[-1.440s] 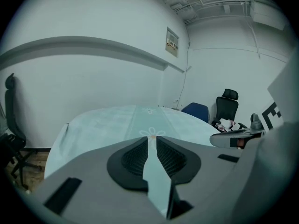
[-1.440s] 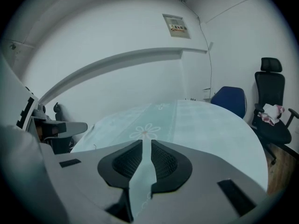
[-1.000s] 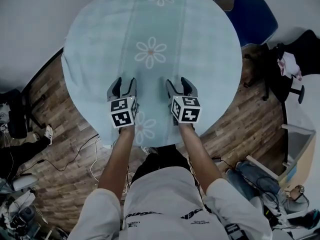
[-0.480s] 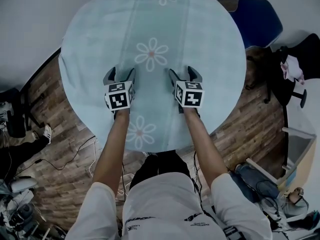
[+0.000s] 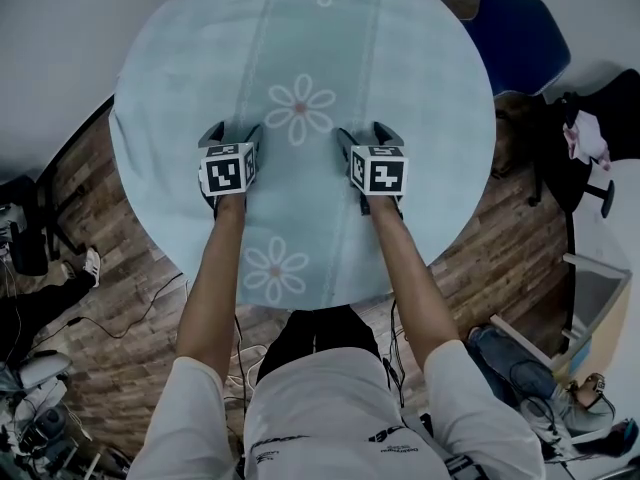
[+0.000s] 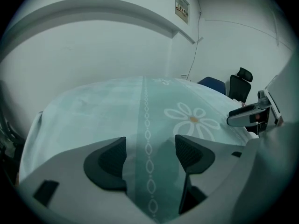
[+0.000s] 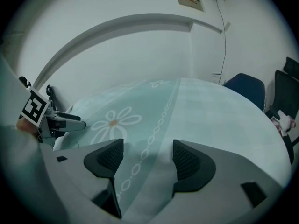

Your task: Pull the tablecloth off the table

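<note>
A pale blue tablecloth [image 5: 400,78] with white daisy prints covers the round table and hangs over its edge all round. My left gripper [image 5: 229,134] hovers over the cloth left of the middle daisy [image 5: 301,109], jaws wide apart, only flat cloth [image 6: 93,101] showing between them. My right gripper [image 5: 365,134] is level with it on the daisy's right, also open, with flat cloth [image 7: 210,106] between its jaws. Each gripper view shows the other gripper off to the side: the right gripper [image 6: 252,115] and the left gripper [image 7: 56,122].
A blue chair [image 5: 515,38] stands at the table's far right, a black office chair [image 5: 600,118] beyond it. Cables [image 5: 130,318] trail over the wooden floor at the near left. White wall rises close behind the table [image 6: 93,45].
Both grippers have moved forward from near the table's front edge toward the middle daisy, and their jaws have spread wider. The cloth lies as before.
</note>
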Demonstrator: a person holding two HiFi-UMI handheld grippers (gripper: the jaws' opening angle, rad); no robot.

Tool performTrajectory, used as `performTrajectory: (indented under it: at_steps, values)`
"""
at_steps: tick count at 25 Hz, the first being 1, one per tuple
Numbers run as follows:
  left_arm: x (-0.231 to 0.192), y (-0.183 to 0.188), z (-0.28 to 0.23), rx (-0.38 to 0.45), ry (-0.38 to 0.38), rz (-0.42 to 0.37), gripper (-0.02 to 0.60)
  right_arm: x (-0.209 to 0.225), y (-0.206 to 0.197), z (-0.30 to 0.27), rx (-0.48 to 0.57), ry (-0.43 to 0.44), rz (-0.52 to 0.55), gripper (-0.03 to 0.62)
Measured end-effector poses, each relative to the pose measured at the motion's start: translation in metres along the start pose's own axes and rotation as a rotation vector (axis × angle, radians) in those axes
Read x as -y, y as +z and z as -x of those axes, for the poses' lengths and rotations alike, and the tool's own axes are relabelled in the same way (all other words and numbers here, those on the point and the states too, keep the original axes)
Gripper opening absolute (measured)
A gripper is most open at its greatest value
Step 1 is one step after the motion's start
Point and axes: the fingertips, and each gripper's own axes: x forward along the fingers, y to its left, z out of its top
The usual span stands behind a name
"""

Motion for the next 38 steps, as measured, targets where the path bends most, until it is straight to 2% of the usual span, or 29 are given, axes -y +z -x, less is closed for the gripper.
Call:
performTrajectory:
  at_steps: [5,14,19,27,34,38]
  values:
    - [-0.002,-0.006,-0.006,-0.033,-0.005,-0.048,0.333,0.005,-0.008,-0.008,-0.035,-0.058,0.08,0.318]
    - [-0.002,-0.008,-0.006,-0.035,-0.006,-0.06,0.32,0.006,-0.009,-0.008,-0.042,-0.077,0.074,0.288]
    - [0.006,-0.01,-0.006,-0.039,-0.019,-0.074,0.267,0.009,-0.011,-0.005,-0.031,-0.09,0.061,0.262]
    - [0.012,-0.012,-0.002,-0.048,-0.026,-0.09,0.188,0.013,-0.013,0.0,-0.053,-0.095,0.055,0.167]
    - [0.025,-0.017,0.002,-0.063,-0.047,-0.121,0.09,0.012,-0.021,0.007,-0.077,-0.097,0.068,0.07]
    - [0.026,-0.022,0.008,-0.072,-0.061,-0.123,0.041,0.003,-0.025,0.01,-0.084,-0.093,0.073,0.047]
